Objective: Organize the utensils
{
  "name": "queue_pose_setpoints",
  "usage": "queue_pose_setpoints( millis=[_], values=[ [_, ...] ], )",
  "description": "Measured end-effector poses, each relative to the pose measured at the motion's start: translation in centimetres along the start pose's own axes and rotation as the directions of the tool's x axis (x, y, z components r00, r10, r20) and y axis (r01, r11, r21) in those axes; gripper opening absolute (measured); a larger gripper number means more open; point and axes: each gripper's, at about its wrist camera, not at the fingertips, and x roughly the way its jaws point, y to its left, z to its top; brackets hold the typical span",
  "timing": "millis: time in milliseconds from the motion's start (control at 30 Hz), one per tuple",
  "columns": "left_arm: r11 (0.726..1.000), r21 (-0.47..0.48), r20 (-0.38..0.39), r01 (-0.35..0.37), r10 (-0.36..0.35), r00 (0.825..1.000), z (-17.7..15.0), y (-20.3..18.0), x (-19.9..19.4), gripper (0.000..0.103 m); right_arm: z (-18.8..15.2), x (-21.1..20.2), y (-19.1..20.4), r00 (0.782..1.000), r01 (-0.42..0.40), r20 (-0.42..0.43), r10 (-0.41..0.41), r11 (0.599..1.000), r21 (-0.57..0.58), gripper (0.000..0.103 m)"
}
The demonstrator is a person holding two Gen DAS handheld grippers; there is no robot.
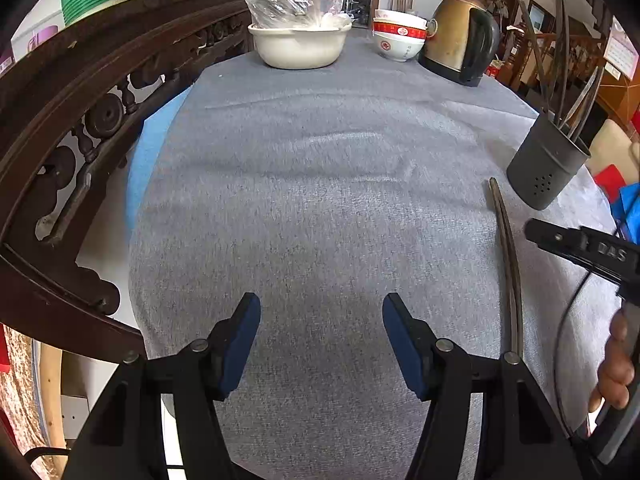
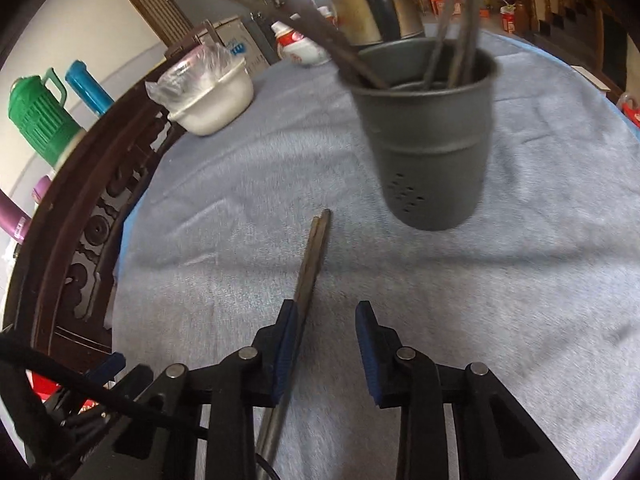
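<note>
A pair of dark chopsticks (image 2: 314,256) lies flat on the grey tablecloth (image 2: 224,240), pointing toward a dark grey perforated utensil holder (image 2: 432,140) that stands upright with several chopsticks and utensils in it. My right gripper (image 2: 326,312) is open just above the cloth. The near part of the lying chopsticks runs along the inner side of its left pad (image 2: 290,332), and the right pad is clear of them. In the left wrist view the same chopsticks (image 1: 508,264) and holder (image 1: 544,168) sit at the right. My left gripper (image 1: 322,312) hangs open over bare cloth with nothing between its fingers.
At the far end stand a cream basin (image 1: 300,44) holding a plastic-wrapped bowl, stacked red-and-white bowls (image 1: 398,36) and a brass-coloured kettle (image 1: 460,36). A carved dark wooden chair back (image 1: 80,120) curves along the table's left edge. A hand (image 1: 616,368) grips the right tool.
</note>
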Motion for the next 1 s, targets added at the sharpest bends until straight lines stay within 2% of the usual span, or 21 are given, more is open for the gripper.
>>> queue_pose_setpoints(
  millis=[233,467,1000],
  values=[
    [1.0,0.001,-0.017,0.021,-0.021,1.0,0.0,0.2,0.6,0.064,0.1,1.9,1.3,0.998,0.041,-0.042,-0.042,0.999,-0.029,0.032],
    [1.0,-0.008,-0.024,0.029,-0.03,0.999,0.5,0.1,1.1,0.064,-0.2,1.7,0.8,0.997,0.053,-0.045,-0.055,0.998,-0.041,0.028],
    [0.994,0.097,-0.052,0.053,-0.048,0.997,0.0,-4.9,0.6,0.064,-1.5,-0.3,-2.2,0.998,-0.034,-0.043,0.035,0.999,0.031,0.028]
  ],
)
